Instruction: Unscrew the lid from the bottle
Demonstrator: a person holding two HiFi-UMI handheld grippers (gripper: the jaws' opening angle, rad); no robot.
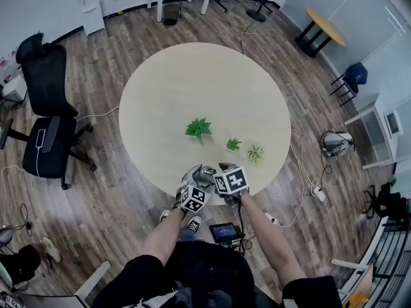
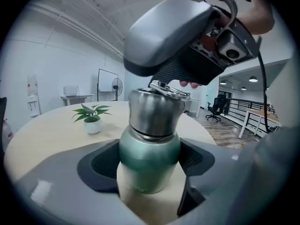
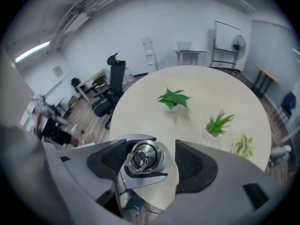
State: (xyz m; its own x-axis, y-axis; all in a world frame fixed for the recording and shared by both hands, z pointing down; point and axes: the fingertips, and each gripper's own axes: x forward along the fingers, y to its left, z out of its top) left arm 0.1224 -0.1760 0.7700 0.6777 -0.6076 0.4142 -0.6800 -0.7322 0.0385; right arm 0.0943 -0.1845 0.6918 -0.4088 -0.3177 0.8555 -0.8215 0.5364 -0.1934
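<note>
Left claw (image 2: 150,170) is clamped on the body of the bottle (image 2: 149,144), holding it upright with its long axis vertical. Right claw (image 3: 152,164) sits directly above the bottle, looking down that axis. Its jaws are spread either side of the lid (image 3: 144,156) without gripping it, and the lid sits off-centre toward one pad. I'd centre first, then close.

Teal-green and silver bottle (image 2: 149,172) at the near edge of a pale beige round table (image 1: 192,88).
The bottle's body is matte teal-green; its lid (image 3: 145,157) is brushed silver. The left gripper (image 2: 149,165) and right gripper (image 3: 149,162) are grey, with black dotted pads (image 2: 105,162) and black-and-white square-patterned marker cubes (image 1: 231,180). Farther across the table, 3 white pots (image 2: 93,127) hold a deep green plant (image 1: 198,128), a lighter green plant (image 1: 234,144) and a yellow-green plant (image 1: 255,153).
</note>
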